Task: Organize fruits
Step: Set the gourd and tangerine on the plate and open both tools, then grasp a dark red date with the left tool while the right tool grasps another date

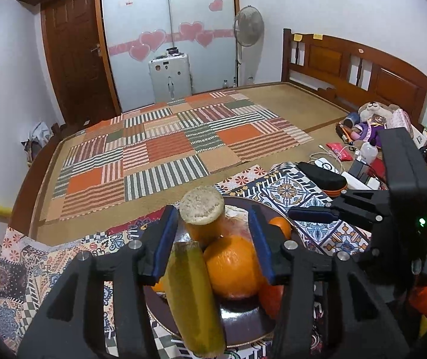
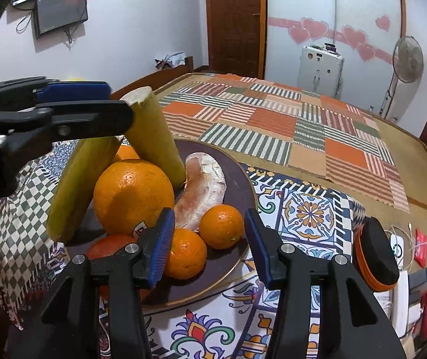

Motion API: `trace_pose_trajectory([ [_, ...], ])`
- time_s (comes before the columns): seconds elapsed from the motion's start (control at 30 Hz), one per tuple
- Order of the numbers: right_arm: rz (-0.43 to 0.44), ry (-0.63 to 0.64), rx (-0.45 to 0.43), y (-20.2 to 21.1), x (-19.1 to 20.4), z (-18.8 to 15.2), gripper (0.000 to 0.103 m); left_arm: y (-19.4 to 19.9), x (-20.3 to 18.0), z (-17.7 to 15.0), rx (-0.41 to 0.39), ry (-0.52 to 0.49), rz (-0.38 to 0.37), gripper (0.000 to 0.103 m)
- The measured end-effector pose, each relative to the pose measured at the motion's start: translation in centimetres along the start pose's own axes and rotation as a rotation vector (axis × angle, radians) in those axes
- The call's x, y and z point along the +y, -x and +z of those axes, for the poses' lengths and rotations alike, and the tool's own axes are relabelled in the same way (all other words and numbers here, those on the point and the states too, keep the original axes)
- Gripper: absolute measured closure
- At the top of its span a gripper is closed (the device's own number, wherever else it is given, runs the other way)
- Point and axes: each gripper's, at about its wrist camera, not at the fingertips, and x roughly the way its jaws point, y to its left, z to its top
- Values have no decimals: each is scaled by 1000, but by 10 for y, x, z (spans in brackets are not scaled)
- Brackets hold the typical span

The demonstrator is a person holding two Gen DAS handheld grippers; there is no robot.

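A dark plate (image 2: 240, 179) with a gold rim holds a large orange (image 2: 132, 194), two yellow-green cane pieces (image 2: 156, 137), a peeled pomelo segment (image 2: 204, 185), small tangerines (image 2: 221, 226) and a red-orange fruit (image 2: 108, 246). My left gripper (image 1: 210, 239) is open above the plate (image 1: 240, 320), its fingers either side of the orange (image 1: 233, 269) and canes (image 1: 194, 293). My right gripper (image 2: 209, 245) is open over the plate's near edge, with tangerines between its fingers. It also shows in the left wrist view (image 1: 312, 214).
The plate sits on a patterned cloth (image 2: 309, 209) on a bed with a patchwork mat (image 1: 159, 149). A black and orange case (image 2: 375, 254), cables, chargers and soft toys (image 1: 375, 119) lie to the right. The wooden headboard (image 1: 348, 59) stands behind.
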Motion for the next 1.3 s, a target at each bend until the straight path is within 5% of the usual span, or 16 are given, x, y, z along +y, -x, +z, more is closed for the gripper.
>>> trace_pose_trajectory([
  [0.37,-42,2,-75,64,21,-6,57,62,6,-16,-63,61,0,54],
  [0.77,-52,-23,-145,120,50,-36,53,135,2,-68,-99,125,21,44],
  [1.3,-24,-76,-22,88,63,-96,52,98,-27,-147,77,186,-57,43],
])
